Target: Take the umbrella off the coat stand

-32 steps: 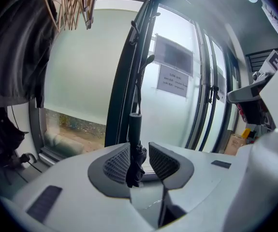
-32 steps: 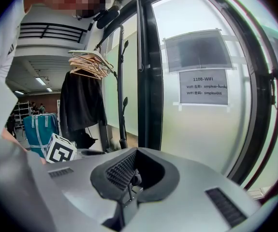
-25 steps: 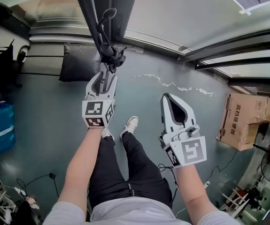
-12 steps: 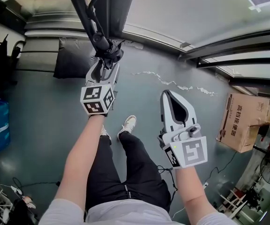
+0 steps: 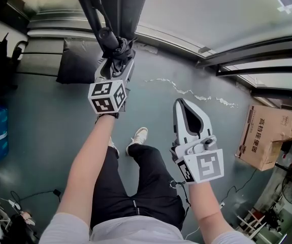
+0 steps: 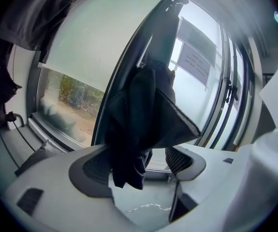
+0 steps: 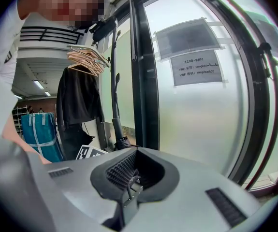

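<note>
A folded black umbrella (image 5: 104, 32) slants down along the dark window frame, its bunched lower end (image 5: 119, 52) near the grey floor. My left gripper (image 5: 115, 67) is at that lower end and its jaws are opening. In the left gripper view the umbrella's black fabric (image 6: 143, 115) hangs between the jaws of the left gripper (image 6: 141, 166), lying against the left pad and clear of the right pad (image 6: 180, 159). My right gripper (image 5: 181, 104) hangs shut and holds nothing. In the right gripper view, beyond the right gripper (image 7: 129, 170), the umbrella (image 7: 115, 110) stands upright.
A coat stand with hangers (image 7: 85, 57) and a black coat (image 7: 78, 100) stands at the back left beside a blue bag (image 7: 39, 134). A cardboard box (image 5: 265, 136) sits on the right. The person's shoes (image 5: 139, 135) are just below the grippers. Glass wall with a posted notice (image 7: 194, 66).
The left gripper has gone further out along the floor with the umbrella's lower end, and its jaws have spread wider round the fabric. The right gripper has hardly shifted in view.
</note>
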A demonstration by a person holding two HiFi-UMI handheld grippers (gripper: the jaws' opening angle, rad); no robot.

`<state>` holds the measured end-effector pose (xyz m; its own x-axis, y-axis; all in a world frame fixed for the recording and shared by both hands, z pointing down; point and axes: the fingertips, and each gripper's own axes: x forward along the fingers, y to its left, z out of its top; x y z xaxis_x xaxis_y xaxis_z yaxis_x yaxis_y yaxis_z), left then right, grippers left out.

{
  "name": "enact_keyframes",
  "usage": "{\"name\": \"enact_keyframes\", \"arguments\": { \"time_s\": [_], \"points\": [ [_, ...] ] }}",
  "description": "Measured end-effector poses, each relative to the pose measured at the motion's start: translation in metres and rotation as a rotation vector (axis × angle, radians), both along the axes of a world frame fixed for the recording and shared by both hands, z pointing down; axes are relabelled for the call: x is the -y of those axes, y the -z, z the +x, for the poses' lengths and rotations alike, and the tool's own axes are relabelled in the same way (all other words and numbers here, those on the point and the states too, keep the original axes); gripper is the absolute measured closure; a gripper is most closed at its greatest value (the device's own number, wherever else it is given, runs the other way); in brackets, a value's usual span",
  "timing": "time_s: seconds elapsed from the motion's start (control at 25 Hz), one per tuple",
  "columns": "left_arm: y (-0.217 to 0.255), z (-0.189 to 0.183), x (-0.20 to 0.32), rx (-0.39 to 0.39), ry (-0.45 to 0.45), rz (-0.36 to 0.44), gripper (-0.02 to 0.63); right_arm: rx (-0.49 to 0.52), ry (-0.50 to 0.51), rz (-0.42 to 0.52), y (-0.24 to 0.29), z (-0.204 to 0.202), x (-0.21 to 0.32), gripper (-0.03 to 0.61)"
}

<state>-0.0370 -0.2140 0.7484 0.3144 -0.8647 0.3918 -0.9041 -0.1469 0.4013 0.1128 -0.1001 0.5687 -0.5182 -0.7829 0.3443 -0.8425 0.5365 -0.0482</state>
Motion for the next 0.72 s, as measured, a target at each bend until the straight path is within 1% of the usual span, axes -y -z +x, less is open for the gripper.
{"name": "enact_keyframes", "arguments": {
  "time_s": [0.08, 0.16, 0.28, 0.48, 0.6, 0.72],
  "points": [
    [-0.003, 0.0, 0.007, -0.016, 0.008, 0.003, 0.267, 0.001, 0.004, 0.004, -0.003, 0.0, 0.002, 0.561],
    [-0.005, 0.006, 0.013, -0.019, -0.008, 0.017, 0.256, 0.0, 0.003, 0.008, -0.006, 0.001, 0.004, 0.561],
    [-0.006, 0.013, 0.019, -0.011, -0.03, 0.044, 0.253, -0.002, -0.002, 0.012, -0.011, 0.005, 0.007, 0.561],
    [-0.013, 0.02, 0.026, -0.039, -0.043, 0.075, 0.253, -0.005, -0.009, 0.019, -0.018, 0.01, 0.009, 0.561],
    [-0.01, 0.023, 0.031, -0.01, -0.039, 0.097, 0.253, -0.002, -0.008, 0.02, -0.022, 0.01, 0.01, 0.561],
    [-0.006, 0.022, 0.03, 0.078, -0.011, 0.109, 0.253, -0.001, -0.004, 0.012, -0.026, 0.011, 0.009, 0.561]
  ]
}}
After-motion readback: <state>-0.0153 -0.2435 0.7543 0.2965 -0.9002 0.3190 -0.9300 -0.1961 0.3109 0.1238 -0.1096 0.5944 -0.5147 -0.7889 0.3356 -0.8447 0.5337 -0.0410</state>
